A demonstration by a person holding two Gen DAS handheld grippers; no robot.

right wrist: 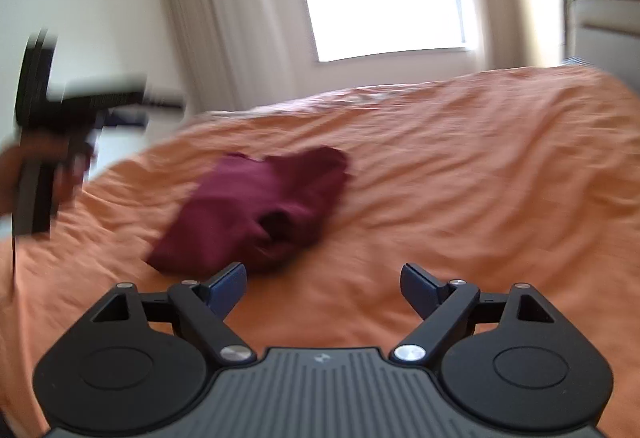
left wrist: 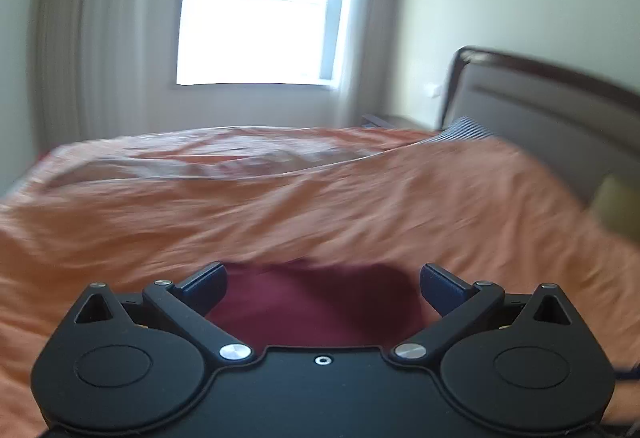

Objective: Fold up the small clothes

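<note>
While the orange bedspread [right wrist: 460,174] fills both views, a crumpled maroon garment [right wrist: 256,210] lies on it, just ahead and left of the right gripper [right wrist: 324,288], fingers spread wide and empty. Left gripper [left wrist: 323,288] hovers directly over the maroon cloth, fingers apart too, gripping nothing.

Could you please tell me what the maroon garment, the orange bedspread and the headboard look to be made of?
Maroon garment: soft matte knit, probably cotton, since it slumps in limp folds. Orange bedspread: thin matte woven fabric, finely wrinkled all over. Headboard: glossy dark frame, likely varnished wood, around a duller grey panel, perhaps upholstered; blur leaves this open.
</note>
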